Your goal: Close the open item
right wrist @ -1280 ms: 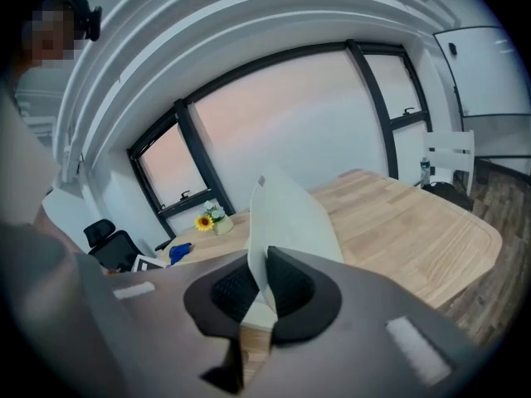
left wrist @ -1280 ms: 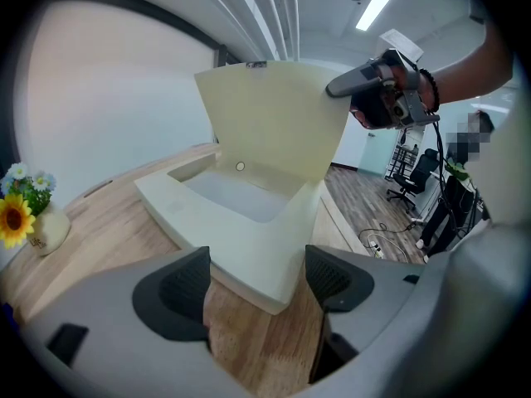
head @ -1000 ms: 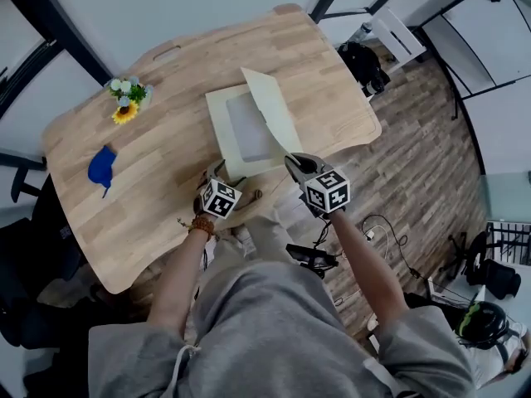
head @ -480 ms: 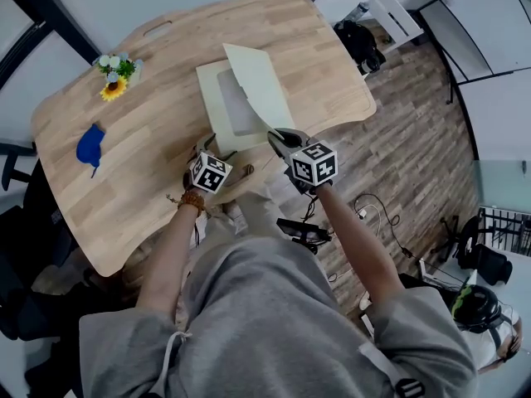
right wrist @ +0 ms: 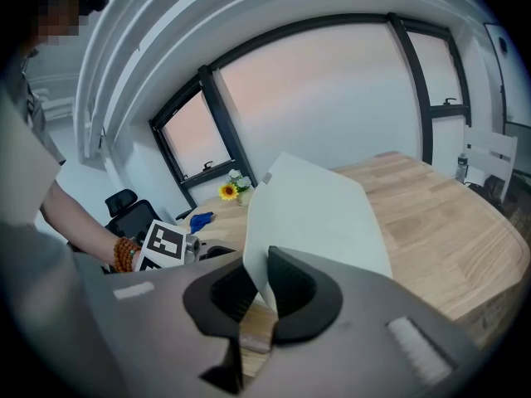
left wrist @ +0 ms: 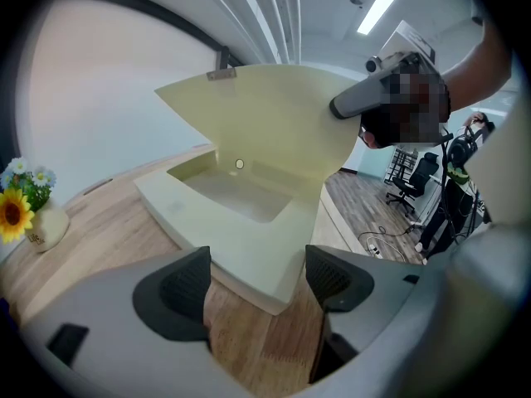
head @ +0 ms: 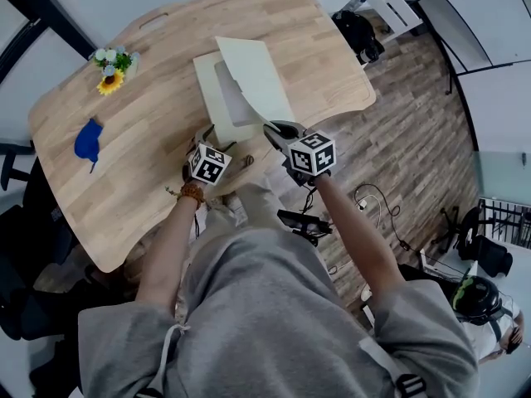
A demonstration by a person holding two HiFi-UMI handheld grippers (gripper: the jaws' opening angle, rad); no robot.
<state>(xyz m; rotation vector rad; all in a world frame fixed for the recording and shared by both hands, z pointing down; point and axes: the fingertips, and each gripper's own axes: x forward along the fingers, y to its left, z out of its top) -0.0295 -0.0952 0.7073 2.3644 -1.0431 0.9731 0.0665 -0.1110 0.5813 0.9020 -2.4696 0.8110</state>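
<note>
A cream box (head: 211, 98) lies on the wooden table (head: 149, 131) with its lid (head: 253, 77) raised at a slant. My right gripper (head: 276, 131) is shut on the lid's near edge; in the right gripper view the pale lid (right wrist: 323, 214) runs down between the closed pads of that gripper (right wrist: 264, 293). My left gripper (head: 207, 143) is open just in front of the box. In the left gripper view the base's near corner (left wrist: 265, 272) lies just ahead of the open left gripper (left wrist: 257, 284), untouched. The box's shallow inside (left wrist: 236, 193) shows under the lid (left wrist: 274, 123).
A small vase of flowers (head: 110, 63) stands at the table's far left, and a blue thing (head: 86, 139) lies nearer the left edge. The table's near edge is right behind both grippers. Office chairs and cables (left wrist: 411, 185) are on the wood floor to the right.
My right gripper has shifted a little and dipped with the lid's edge in it. The left gripper has stayed where it was. The head view has drifted slightly.
</note>
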